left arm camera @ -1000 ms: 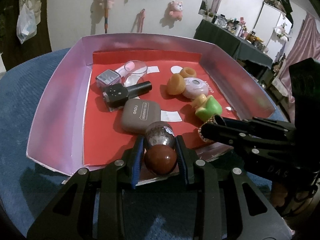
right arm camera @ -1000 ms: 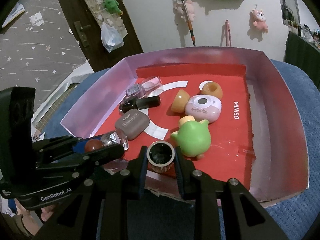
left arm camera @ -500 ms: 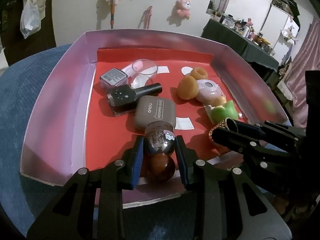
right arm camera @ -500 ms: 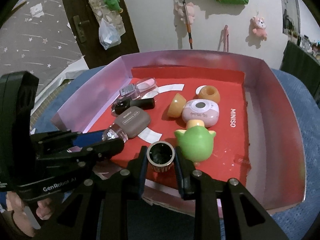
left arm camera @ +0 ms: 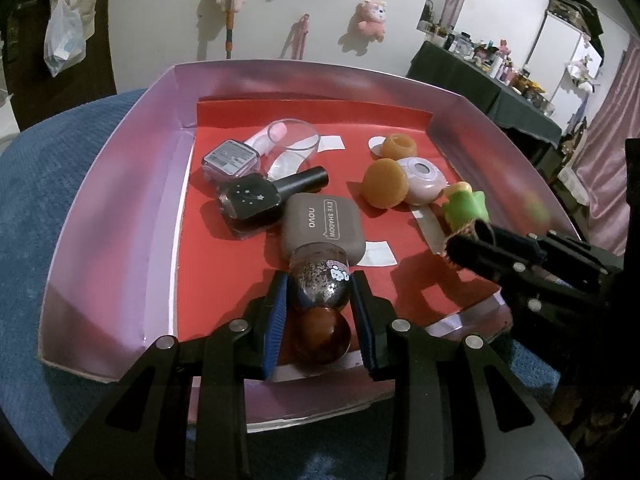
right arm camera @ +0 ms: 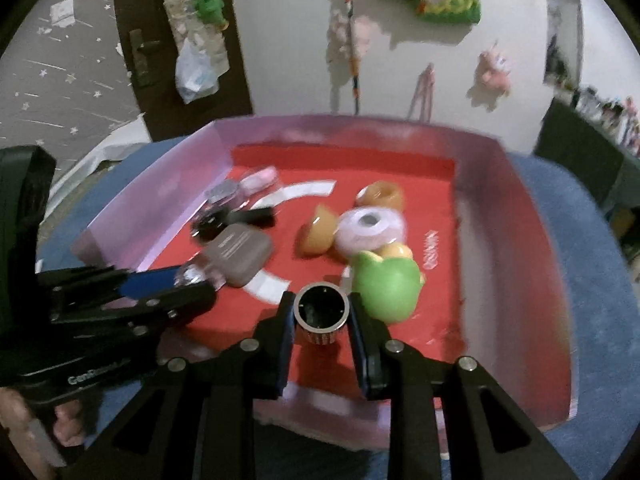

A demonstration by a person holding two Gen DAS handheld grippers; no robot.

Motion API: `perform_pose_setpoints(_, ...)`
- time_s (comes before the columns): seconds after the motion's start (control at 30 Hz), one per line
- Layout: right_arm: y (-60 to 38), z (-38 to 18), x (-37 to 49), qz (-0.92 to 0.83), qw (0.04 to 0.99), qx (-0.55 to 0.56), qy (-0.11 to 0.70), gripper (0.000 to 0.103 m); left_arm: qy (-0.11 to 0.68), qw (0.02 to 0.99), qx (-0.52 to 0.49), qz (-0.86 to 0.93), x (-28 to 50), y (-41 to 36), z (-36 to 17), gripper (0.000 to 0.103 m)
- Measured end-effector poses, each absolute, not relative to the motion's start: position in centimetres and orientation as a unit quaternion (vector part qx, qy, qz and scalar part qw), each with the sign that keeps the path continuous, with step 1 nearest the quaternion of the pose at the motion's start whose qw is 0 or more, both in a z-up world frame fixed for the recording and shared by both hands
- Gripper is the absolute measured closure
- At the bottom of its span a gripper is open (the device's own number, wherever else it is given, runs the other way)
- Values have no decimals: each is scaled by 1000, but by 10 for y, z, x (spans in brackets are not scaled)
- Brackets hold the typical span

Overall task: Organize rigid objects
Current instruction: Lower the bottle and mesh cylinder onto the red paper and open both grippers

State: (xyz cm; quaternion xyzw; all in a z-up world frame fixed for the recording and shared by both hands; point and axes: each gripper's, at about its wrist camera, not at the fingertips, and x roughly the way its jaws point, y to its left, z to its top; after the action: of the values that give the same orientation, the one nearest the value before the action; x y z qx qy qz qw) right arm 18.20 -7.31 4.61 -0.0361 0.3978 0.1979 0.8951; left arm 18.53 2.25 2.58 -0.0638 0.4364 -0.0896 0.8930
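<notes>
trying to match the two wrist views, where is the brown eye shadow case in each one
Left wrist view: the brown rounded eye shadow case lies centre frame on the red tray floor, just beyond the glitter bottle in the left gripper.
Right wrist view: the case lies left of centre, blurred.
Shared landmark: the green frog-shaped toy, right of the case in both.

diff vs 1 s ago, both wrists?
The left tongs carried the glitter bottle forward over the tray's near rim; its base now meets the eye shadow case. The right tongs brought the metal cap in beside the green toy. Both stayed clamped; nothing released. The other tray items kept their places.
</notes>
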Motion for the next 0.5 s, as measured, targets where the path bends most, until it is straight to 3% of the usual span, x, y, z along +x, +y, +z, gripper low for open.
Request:
perform_pose_setpoints(0.17,-73,35,188,230,869,-3,438,75,436,893,-62,-89,186,24,25,74)
perform_pose_setpoints(0.5,-80,33,193,192,886,-11,423,75,436,893,-65,-90,186,24,25,73)
